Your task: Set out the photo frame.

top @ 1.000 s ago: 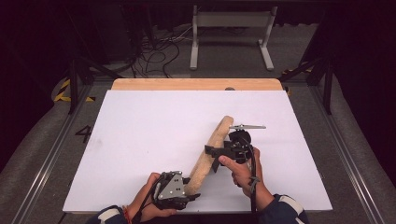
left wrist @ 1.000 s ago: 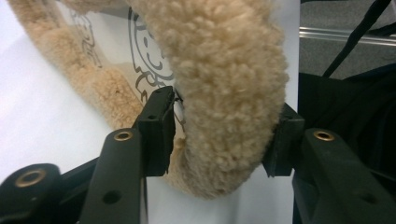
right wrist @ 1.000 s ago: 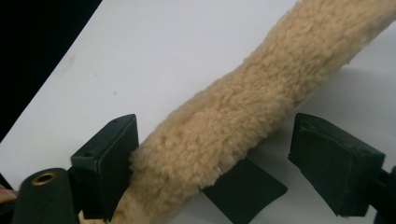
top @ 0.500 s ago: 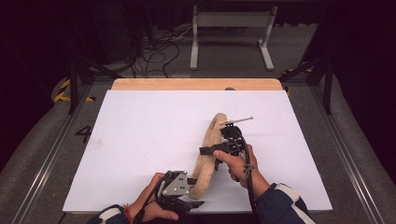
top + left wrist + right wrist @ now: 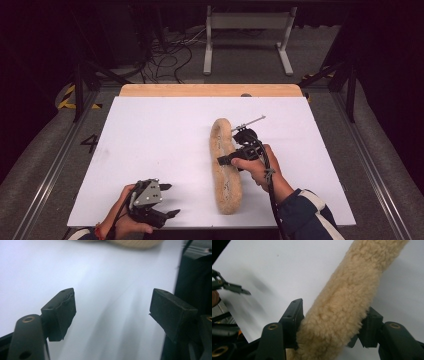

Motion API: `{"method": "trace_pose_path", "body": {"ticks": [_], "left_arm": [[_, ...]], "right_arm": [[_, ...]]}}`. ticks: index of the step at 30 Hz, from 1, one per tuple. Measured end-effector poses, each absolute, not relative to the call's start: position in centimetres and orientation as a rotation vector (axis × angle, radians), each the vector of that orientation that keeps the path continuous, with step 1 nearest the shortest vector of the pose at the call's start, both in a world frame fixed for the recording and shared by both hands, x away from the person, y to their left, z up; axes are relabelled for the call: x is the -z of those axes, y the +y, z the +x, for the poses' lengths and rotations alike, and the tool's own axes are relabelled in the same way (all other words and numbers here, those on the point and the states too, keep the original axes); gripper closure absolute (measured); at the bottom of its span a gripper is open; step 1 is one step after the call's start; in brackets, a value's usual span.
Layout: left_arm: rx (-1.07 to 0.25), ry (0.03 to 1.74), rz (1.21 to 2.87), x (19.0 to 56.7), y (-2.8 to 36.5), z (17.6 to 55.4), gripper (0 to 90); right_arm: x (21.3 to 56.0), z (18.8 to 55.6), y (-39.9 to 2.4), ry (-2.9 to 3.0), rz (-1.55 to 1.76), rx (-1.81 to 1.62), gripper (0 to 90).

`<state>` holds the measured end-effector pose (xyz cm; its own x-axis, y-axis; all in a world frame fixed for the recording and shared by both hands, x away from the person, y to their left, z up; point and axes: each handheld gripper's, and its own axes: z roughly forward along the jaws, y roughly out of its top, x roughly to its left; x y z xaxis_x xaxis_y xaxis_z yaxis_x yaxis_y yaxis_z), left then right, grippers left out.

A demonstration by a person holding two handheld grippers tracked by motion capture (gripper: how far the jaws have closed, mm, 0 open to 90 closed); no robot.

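A long tan fleece roll (image 5: pixel 225 167) lay lengthwise on the white table sheet (image 5: pixel 150 145), right of the middle; the right gripper (image 5: pixel 231 159) sat across its midsection, and in the right gripper view (image 5: pixel 332 330) its jaws, which had just been closing, pressed into the fleece on both sides; the left gripper (image 5: pixel 167 200) rested near the front edge, well apart from the roll, its jaws having just been opening, spread wide over bare sheet (image 5: pixel 112 312) with nothing between them.
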<state>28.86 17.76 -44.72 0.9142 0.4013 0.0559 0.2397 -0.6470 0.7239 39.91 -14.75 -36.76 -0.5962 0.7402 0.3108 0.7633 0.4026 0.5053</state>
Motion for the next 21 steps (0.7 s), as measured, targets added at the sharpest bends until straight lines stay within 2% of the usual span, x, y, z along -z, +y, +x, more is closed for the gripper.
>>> {"method": "trace_pose_path", "body": {"ticks": [5,8,21], "left_arm": [[-0.262,0.511,2.297,45.1,19.6,28.9,21.0],[-0.243,0.515,2.296,45.2,20.0,28.6,25.3],[-0.191,0.524,2.289,45.7,20.3,28.7,25.1]], "right_arm": [[36.3,40.4,-14.9,-2.650,-1.407,0.941,56.3],[36.1,40.7,-15.1,-2.661,-1.405,0.924,60.5],[35.6,42.2,-14.9,-2.782,-1.250,0.857,61.7]]}}
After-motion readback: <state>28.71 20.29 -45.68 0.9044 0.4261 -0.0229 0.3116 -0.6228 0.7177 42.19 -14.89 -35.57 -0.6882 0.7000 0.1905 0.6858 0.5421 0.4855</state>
